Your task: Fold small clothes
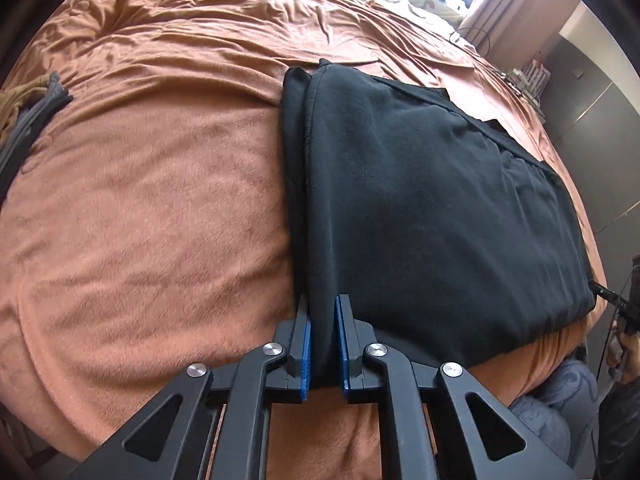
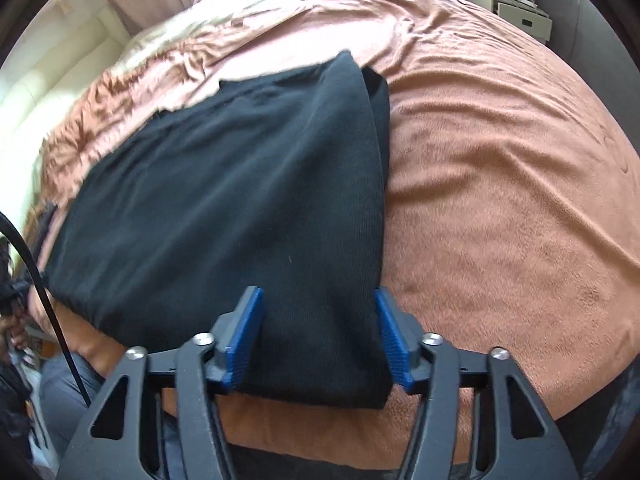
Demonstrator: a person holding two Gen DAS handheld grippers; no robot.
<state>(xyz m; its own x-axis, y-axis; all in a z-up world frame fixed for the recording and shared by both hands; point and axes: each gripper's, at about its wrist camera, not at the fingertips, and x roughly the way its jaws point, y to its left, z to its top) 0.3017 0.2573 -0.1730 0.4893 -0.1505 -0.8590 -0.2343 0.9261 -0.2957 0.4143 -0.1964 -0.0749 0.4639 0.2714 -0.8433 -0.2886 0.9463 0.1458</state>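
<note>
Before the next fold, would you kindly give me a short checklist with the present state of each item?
1. Left gripper shut on the black garment at its near left edge: ok.
2. Right gripper gripping the near right edge: not ok; its fingers stand apart around the cloth.
3. Garment lying flat on the orange blanket: ok, a few light creases.
4. Far edges aligned: not ok; a lower layer sticks out at the far corner.
5. Space for folding: ok; the pile of clothes lies well aside.
</note>
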